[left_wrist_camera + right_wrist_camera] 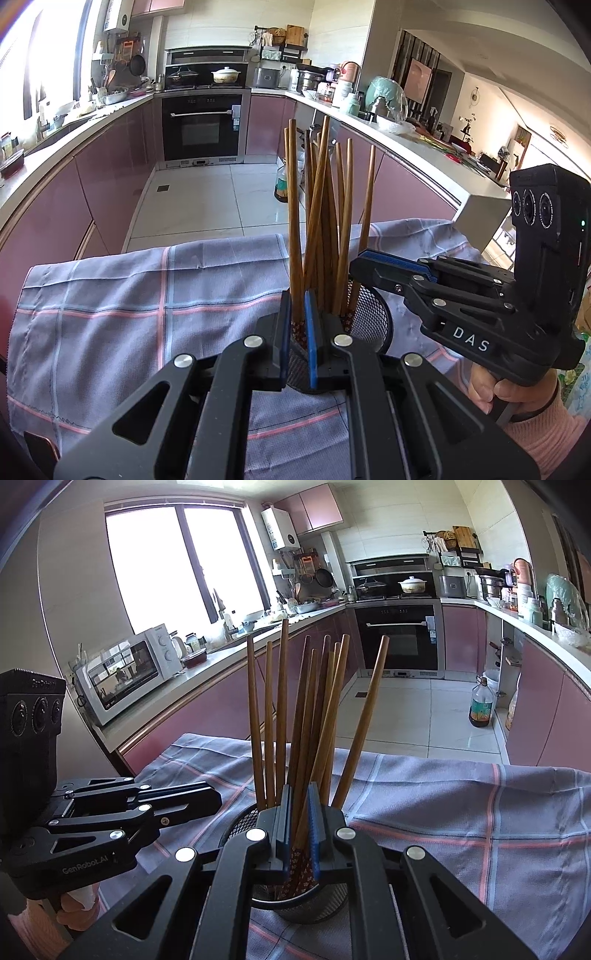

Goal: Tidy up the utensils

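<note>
Left claw (pixel 295 325) clamped on chopstick (pixel 294 221); right claw (pixel 300 812) clamped on another chopstick (pixel 325 716). Rest already upright in mesh holder (pixel 314 901) beneath claws; release pending.

Brown chopsticks (pixel 295 716) upright, mesh holder (pixel 314 904)

brown chopsticks (pixel 280 709), black mesh holder (pixel 314 908), purple/pink plaid cloth (pixel 461 812).

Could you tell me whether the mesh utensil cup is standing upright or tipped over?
Upright. The mesh utensil cup stands on the plaid cloth, its open rim facing up, with the wooden chopsticks standing in it.
</note>
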`<state>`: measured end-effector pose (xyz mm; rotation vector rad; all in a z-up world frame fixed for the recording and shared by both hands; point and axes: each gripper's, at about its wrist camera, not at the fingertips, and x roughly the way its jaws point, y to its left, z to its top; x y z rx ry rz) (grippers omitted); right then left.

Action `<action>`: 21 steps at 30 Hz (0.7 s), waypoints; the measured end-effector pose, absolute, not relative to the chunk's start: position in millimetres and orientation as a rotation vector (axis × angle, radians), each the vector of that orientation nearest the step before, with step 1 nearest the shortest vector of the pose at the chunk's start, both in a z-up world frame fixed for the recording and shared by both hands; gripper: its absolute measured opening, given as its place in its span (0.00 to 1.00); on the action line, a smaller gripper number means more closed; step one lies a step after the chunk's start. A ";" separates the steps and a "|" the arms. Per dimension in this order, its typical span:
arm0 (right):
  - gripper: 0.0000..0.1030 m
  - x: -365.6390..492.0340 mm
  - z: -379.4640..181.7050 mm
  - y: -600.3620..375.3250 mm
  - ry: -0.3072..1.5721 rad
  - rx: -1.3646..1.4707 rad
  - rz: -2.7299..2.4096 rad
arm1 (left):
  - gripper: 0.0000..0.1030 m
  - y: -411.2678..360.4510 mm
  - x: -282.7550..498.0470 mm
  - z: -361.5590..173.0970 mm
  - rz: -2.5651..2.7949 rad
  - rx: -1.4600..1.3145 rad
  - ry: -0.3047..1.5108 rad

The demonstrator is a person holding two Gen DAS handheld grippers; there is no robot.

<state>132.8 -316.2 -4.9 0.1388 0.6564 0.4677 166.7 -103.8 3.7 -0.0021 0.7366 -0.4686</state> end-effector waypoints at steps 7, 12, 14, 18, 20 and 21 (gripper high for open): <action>0.44 123.4 -5.3 -317.0 0.630 0.134 0.446 | 0.34 -95.8 157.6 -0.2 -0.423 -0.011 0.704; 0.51 112.9 -6.8 -318.9 0.620 0.137 0.438 | 0.55 -83.5 144.2 -5.1 -0.379 -0.024 0.673; 0.56 107.5 -7.5 -316.9 0.612 0.127 0.429 | 0.67 -78.4 137.4 -7.6 -0.358 -0.019 0.654; 0.65 96.0 -7.3 -313.7 0.591 0.109 0.419 | 0.79 -67.2 124.3 -12.4 -0.310 -0.015 0.630; 0.73 89.0 -7.2 -311.5 0.574 0.097 0.407 | 0.88 -60.7 118.0 -15.5 -0.287 -0.019 0.620; 0.76 85.4 -7.2 -310.5 0.564 0.089 0.401 | 0.91 -58.1 114.5 -16.9 -0.276 -0.023 0.613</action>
